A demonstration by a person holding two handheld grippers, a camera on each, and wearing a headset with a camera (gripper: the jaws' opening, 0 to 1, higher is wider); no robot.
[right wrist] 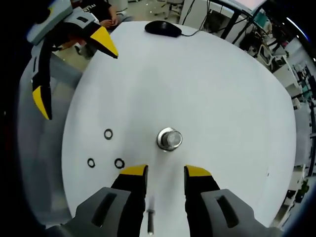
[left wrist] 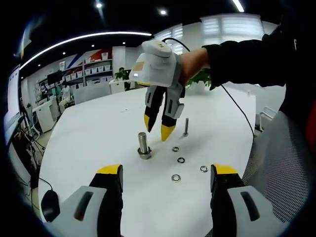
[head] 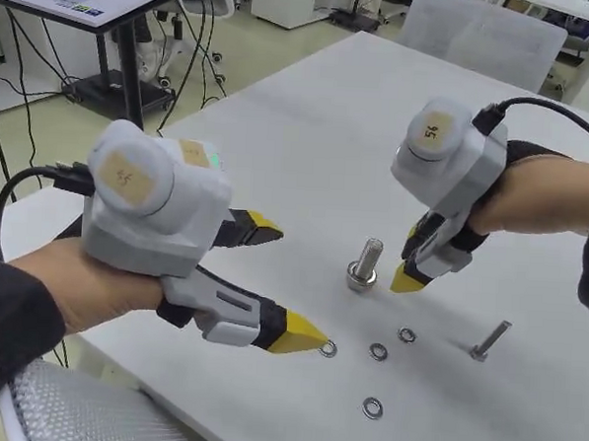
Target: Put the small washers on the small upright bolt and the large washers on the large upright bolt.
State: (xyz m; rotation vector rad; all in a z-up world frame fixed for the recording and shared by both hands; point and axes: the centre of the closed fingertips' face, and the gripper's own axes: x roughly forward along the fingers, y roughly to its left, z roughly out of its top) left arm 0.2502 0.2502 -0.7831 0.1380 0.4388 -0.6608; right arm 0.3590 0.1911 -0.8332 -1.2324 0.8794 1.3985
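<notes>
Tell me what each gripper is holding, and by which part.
Nothing is held: the left gripper and right gripper are both open and empty; the washers lie on the table.

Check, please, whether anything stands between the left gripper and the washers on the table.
Nothing visible does. The open left gripper faces the washers across bare table, the nearest just off one of its fingers. The upright bolt and right gripper are beyond them, off the path.

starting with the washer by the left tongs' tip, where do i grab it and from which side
Pinch the washer across its outer rim, coming straight down: it lies flat and thin on the table, so the side offers no grip. The open left tongs can straddle it.
</notes>
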